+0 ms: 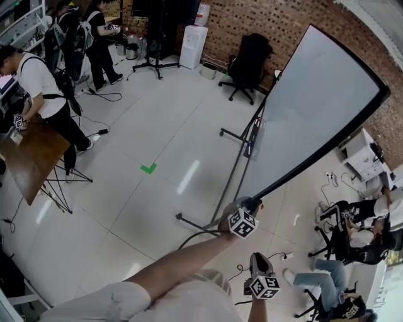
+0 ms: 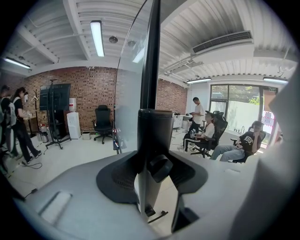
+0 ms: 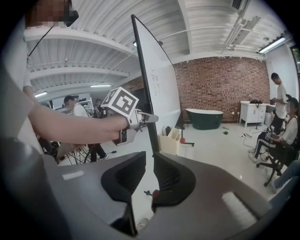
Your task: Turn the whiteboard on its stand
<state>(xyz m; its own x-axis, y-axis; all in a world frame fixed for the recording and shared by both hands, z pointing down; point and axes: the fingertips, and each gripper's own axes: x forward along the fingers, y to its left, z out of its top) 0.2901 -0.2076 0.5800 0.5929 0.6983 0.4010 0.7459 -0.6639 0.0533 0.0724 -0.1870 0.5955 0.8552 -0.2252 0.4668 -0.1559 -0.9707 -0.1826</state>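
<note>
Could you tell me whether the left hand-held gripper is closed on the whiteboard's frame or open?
Closed: the left hand-held gripper has the black frame edge of the whiteboard clamped between its jaws.

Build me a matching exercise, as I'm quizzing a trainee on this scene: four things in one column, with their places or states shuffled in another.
1 whiteboard
2 left hand-held gripper
3 right hand-held gripper
4 office chair

A empty, jaws apart
B by the brick wall
C tilted off upright
D clamped on the board's edge

Pairs: 1-C, 2-D, 3-A, 4-B
</note>
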